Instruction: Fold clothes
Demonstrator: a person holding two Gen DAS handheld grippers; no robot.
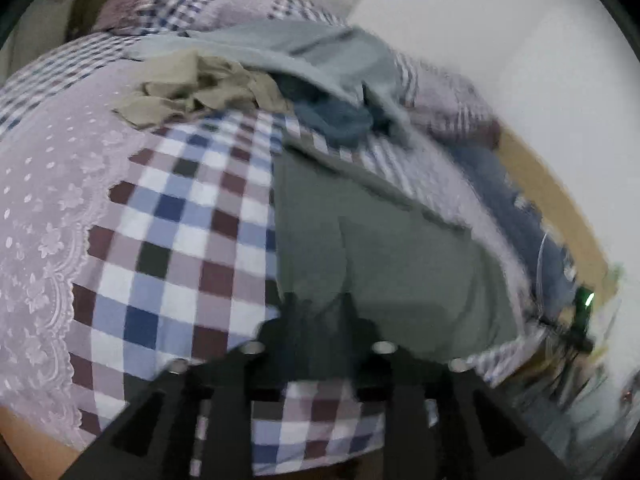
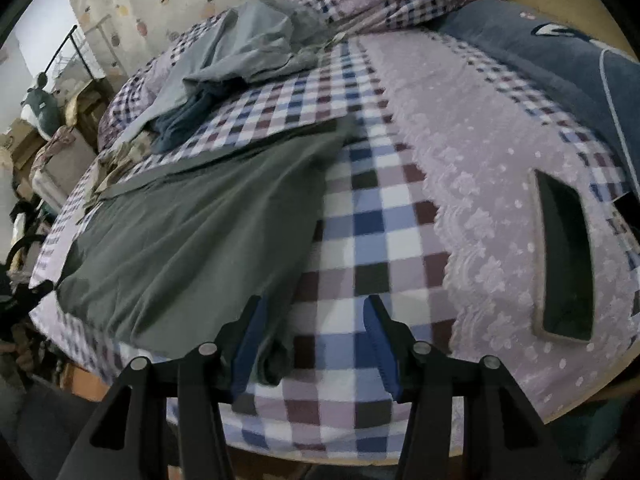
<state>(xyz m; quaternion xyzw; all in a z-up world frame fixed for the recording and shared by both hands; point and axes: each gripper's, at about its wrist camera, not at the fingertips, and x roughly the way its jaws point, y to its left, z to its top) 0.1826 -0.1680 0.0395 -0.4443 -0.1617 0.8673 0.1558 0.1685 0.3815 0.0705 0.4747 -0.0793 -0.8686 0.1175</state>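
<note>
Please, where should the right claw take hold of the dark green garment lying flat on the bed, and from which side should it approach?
Grip the dark green garment at its near corner, where the hem bunches at the bed edge between the fingers of the open right claw. Come from the near side, low. The rest lies flat on the checked bedsheet, offering no fold to pinch.

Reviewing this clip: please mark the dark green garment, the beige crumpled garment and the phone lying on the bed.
dark green garment (image 2: 200, 236): right wrist view, middle of the flat spread cloth.
beige crumpled garment (image 1: 200, 88): left wrist view, centre of the heap.
phone (image 2: 564, 256): right wrist view, middle of its dark screen.
</note>
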